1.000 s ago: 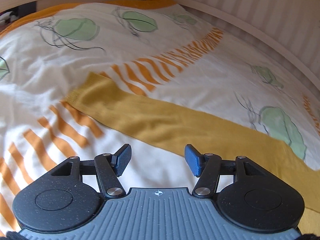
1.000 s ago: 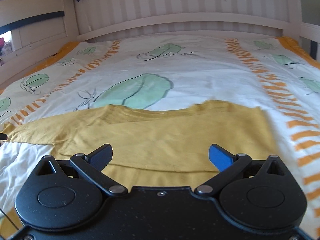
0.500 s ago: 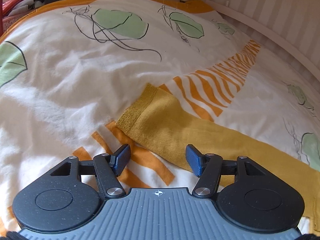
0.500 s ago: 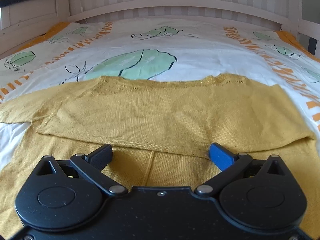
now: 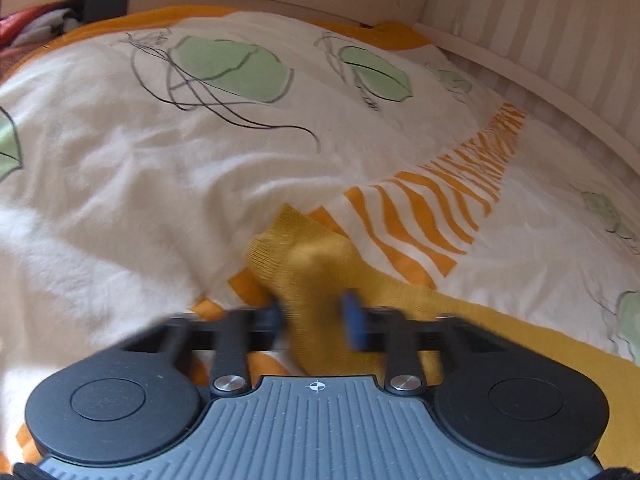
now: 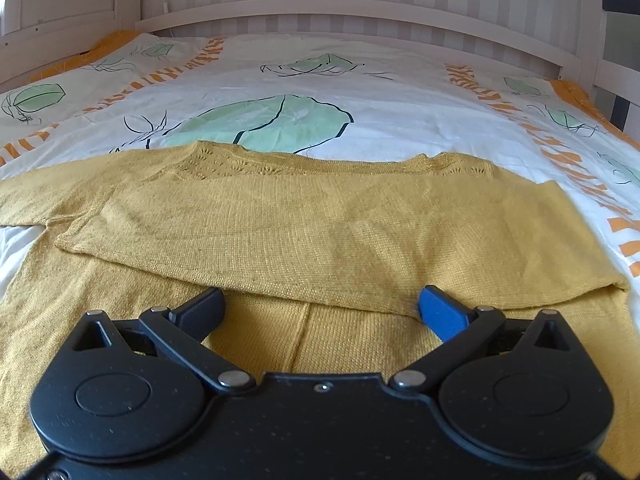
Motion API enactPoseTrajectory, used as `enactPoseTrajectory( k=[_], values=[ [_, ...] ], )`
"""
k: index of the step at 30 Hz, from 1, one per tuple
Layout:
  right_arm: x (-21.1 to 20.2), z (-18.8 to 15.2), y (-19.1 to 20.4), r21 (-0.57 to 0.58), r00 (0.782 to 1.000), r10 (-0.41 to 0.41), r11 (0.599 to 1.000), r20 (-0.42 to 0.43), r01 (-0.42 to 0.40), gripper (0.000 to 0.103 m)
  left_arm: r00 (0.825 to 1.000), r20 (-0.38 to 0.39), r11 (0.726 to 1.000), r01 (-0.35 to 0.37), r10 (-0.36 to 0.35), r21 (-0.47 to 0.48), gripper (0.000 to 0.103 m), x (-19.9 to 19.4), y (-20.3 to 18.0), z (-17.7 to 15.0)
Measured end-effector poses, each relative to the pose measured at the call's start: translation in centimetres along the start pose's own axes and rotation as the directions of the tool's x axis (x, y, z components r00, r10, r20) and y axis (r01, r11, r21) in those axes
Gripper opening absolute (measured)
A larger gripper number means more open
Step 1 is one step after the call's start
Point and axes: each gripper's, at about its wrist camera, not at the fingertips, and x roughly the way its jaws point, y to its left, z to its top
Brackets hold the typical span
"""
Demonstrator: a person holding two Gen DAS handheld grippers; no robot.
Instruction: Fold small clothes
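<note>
1. Closing in on the cuff, the left gripper [image 5: 314, 316] has slid along the sleeve [image 5: 460, 312] since the earlier view, and its jaws have just been closing; they now pinch the bunched sleeve end [image 5: 296, 256] between them, blurred by motion.
2. Spread flat on the duvet [image 6: 400, 92], the mustard sweater [image 6: 320, 220] lies with its right sleeve already folded across the chest and its left sleeve stretched out to the side.
3. Wide apart and holding nothing, the right gripper [image 6: 320, 308] hovers just over the folded sleeve's lower edge.
4. To do this fold well, I would lift the cuff only slightly and carry it straight across the body, so it lands parallel on the other sleeve.
5. Keep the grip on the ribbed cuff; thin knit slips and stretches.
6. The right gripper could pin the shoulder so the body does not drag.
</note>
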Motion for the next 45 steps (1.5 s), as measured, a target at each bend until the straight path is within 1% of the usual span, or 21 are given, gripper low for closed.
enactPoseTrajectory(
  k=[4,7,9,12,17,19,22,25,29,30,31,32,33,34,36,37,38,39,41,42,45],
  values=[
    [0.0,0.0,0.0,0.001,1.000,0.001,1.000,0.000,-0.001,0.103,0.998,0.022,0.997,0.060,-0.059,-0.043,0.006,-1.7,-0.9,0.7],
    [0.0,0.0,-0.1,0.003,1.000,0.003,1.000,0.000,-0.003,0.103,0.992,0.057,0.993,0.116,-0.115,0.002,0.006,-4.2,-3.5,1.7],
    [0.0,0.1,-0.1,0.005,1.000,0.005,1.000,0.000,-0.005,0.103,0.981,0.083,0.984,0.172,-0.175,0.046,0.006,-6.3,-5.8,2.4],
    [-0.1,0.1,-0.2,0.012,1.000,0.010,1.000,0.001,-0.010,0.103,0.957,0.115,0.959,0.250,-0.266,0.135,0.006,-9.6,-10.3,3.2],
    [-0.1,0.3,-0.6,0.028,1.000,0.025,0.999,-0.002,-0.025,0.103,0.898,0.114,0.887,0.388,-0.425,0.249,0.006,-14.3,-18.3,2.8],
    [-0.2,0.3,-0.8,0.042,0.999,0.038,0.998,-0.002,-0.038,0.103,0.876,0.093,0.856,0.433,-0.473,0.282,0.007,-15.5,-21.4,1.7],
    [-0.3,0.3,-1.2,0.059,0.999,0.052,0.997,0.004,-0.053,0.103,0.853,0.043,0.819,0.485,-0.521,0.306,0.007,-16.0,-25.5,-0.7],
    [-0.2,0.3,-1.3,0.067,0.998,0.059,0.996,0.006,-0.059,0.103,0.835,-0.026,0.787,0.528,-0.549,0.320,0.007,-15.6,-29.2,-4.0],
    [-0.3,0.3,-1.6,0.083,0.997,0.073,0.994,0.014,-0.074,0.103,0.832,-0.110,0.742,0.538,-0.544,0.399,0.008,-14.6,-33.6,-9.0],
    [-0.2,0.3,-1.7,0.089,0.997,0.077,0.993,0.016,-0.078,0.103,0.832,-0.129,0.731,0.539,-0.540,0.418,0.011,-14.3,-34.4,-10.1],
    [-0.3,0.3,-1.8,0.094,0.997,0.081,0.992,0.019,-0.083,0.103,0.832,-0.159,0.715,0.541,-0.531,0.444,0.015,-14.1,-35.0,-11.3],
    [-0.3,0.3,-1.9,0.098,0.996,0.084,0.992,0.021,-0.086,0.103,0.832,-0.183,0.697,0.543,-0.525,0.469,0.028,-14.0,-35.6,-12.3],
    [-0.3,0.3,-2.0,0.101,0.996,0.087,0.991,0.023,-0.089,0.103,0.830,-0.198,0.675,0.542,-0.521,0.500,0.034,-14.0,-35.9,-13.2],
    [-0.3,0.3,-2.1,0.103,0.996,0.089,0.990,0.024,-0.091,0.103,0.830,-0.203,0.653,0.538,-0.519,0.533,0.034,-14.1,-36.1,-13.9],
    [-0.2,0.3,-2.1,0.108,0.995,0.092,0.990,0.026,-0.094,0.103,0.834,-0.195,0.618,0.521,-0.517,0.589,0.035,-14.7,-36.1,-14.9],
    [-0.2,0.3,-2.2,0.109,0.995,0.093,0.989,0.027,-0.095,0.103,0.832,-0.189,0.602,0.517,-0.522,0.609,0.036,-15.4,-36.1,-15.5],
    [-0.2,0.3,-2.2,0.110,0.995,0.094,0.989,0.027,-0.096,0.103,0.829,-0.183,0.595,0.515,-0.528,0.617,0.039,-15.8,-35.8,-15.9],
    [-0.2,0.3,-2.2,0.111,0.995,0.094,0.989,0.028,-0.097,0.103,0.828,-0.177,0.593,0.513,-0.532,0.620,0.042,-16.1,-35.3,-16.0],
    [-0.3,0.3,-2.2,0.112,0.995,0.095,0.989,0.028,-0.097,0.103,0.833,-0.156,0.602,0.501,-0.532,0.622,0.045,-16.8,-34.3,-16.4],
    [-0.3,0.3,-2.2,0.111,0.995,0.094,0.989,0.028,-0.097,0.103,0.841,-0.147,0.612,0.488,-0.522,0.623,0.045,-16.9,-33.6,-16.6],
    [-0.3,0.3,-2.2,0.111,0.995,0.094,0.989,0.027,-0.096,0.103,0.874,-0.134,0.652,0.443,-0.467,0.616,0.046,-16.4,-31.8,-17.1]
  ],
)
